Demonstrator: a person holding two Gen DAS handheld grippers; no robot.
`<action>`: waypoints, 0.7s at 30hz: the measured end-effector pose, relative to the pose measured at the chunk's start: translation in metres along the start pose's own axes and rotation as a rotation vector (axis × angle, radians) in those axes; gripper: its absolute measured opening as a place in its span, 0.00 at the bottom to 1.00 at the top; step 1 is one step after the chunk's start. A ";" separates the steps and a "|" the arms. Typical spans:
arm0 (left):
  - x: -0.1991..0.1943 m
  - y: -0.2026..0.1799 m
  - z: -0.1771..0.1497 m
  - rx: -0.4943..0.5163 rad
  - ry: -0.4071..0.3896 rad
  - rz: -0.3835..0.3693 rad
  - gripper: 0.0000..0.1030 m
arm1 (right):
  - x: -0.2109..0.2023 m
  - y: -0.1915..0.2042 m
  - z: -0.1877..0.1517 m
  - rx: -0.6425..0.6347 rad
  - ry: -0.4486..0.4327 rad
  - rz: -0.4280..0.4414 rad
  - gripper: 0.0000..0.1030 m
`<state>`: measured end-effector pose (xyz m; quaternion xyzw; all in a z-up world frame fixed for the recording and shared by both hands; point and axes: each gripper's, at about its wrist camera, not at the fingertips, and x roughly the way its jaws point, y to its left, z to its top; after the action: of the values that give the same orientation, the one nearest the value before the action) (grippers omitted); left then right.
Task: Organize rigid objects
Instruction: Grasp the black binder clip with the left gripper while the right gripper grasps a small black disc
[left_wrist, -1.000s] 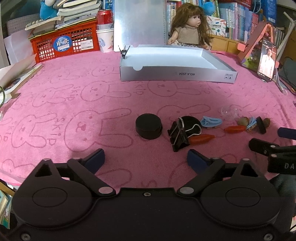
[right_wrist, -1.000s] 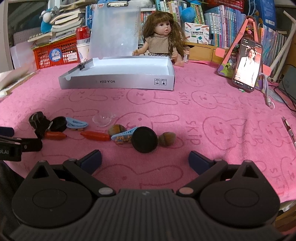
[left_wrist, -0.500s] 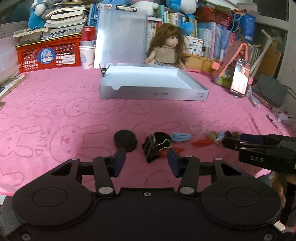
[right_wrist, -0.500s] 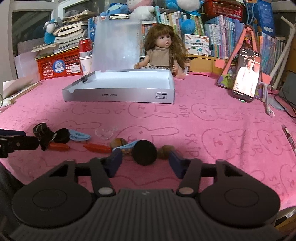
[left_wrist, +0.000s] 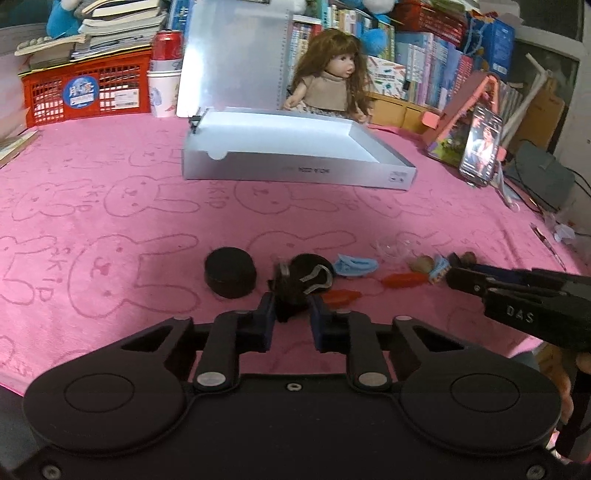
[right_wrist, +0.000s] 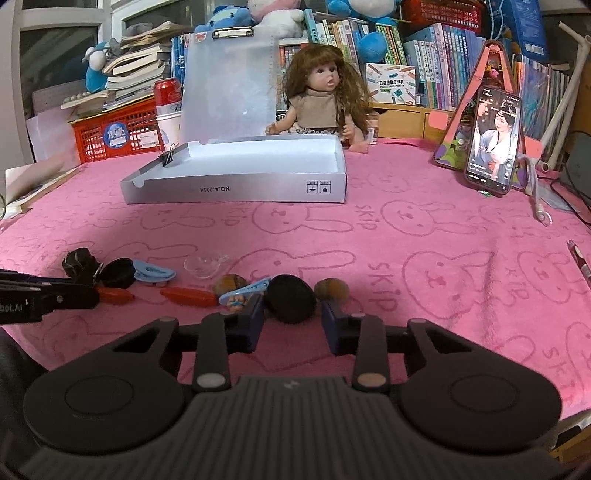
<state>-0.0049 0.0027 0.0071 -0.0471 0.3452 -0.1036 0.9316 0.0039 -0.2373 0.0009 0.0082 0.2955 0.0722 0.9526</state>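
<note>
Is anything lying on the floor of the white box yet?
No, the white box is bare inside; only a binder clip sits on its left wall.

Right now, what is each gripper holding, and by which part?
Left gripper: jaws have just closed on the black binder clip, across its body. Right gripper: closing around the black disc; contact unclear.

The grey box (right_wrist: 236, 188) front wall bears "NO.A-2224", printed upside down. The pink cloth (right_wrist: 406, 236) carries "SKIP" repeated beside rabbit outlines. The right gripper (left_wrist: 458, 275) body reads "DAS". The left gripper (right_wrist: 86, 290) body shows "bot.AI", its start cut off.
</note>
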 end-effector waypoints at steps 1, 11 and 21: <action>0.000 0.002 0.001 -0.008 -0.001 0.004 0.18 | 0.000 0.000 0.000 0.000 -0.001 0.001 0.37; -0.004 0.027 0.012 -0.030 -0.036 0.070 0.18 | 0.000 -0.001 0.000 -0.003 0.000 0.000 0.37; -0.008 0.035 0.014 -0.049 -0.052 0.102 0.20 | 0.001 0.000 0.001 -0.006 0.001 0.001 0.37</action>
<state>0.0034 0.0389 0.0171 -0.0549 0.3252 -0.0460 0.9429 0.0052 -0.2370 0.0011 0.0054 0.2959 0.0735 0.9524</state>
